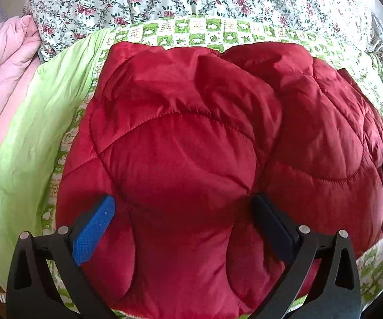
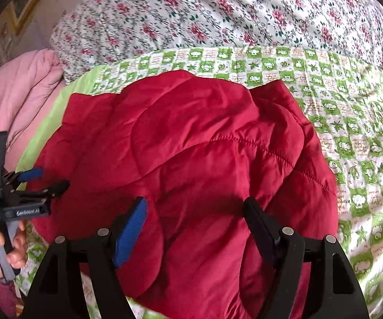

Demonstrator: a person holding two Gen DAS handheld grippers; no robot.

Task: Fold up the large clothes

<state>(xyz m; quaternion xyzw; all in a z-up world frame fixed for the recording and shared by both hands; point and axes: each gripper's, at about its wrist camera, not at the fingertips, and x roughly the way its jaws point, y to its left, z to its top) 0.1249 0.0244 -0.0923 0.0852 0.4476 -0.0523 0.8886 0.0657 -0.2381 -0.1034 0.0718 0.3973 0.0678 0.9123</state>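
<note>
At 9 o'clock of the left wrist view, a pink quilt is cut off by the lens edge, next a plain green sheet border, then the red quilted jacket filling centre. It lies bunched on the green-checked sheet, long axis roughly 9 to 3 o'clock; collar, sleeves and front can't be made out, so which way it faces is unclear. Left gripper sits at 6 o'clock, jaws wide apart, puffy fabric bulging between them, fingers touching or just over it, hard to tell. In the right wrist view the left hand shows at 8 o'clock, partly cropped. Right gripper at 6 o'clock, jaws apart over the jacket's near edge, which is hidden below. Floral bedding at 12 o'clock.
</note>
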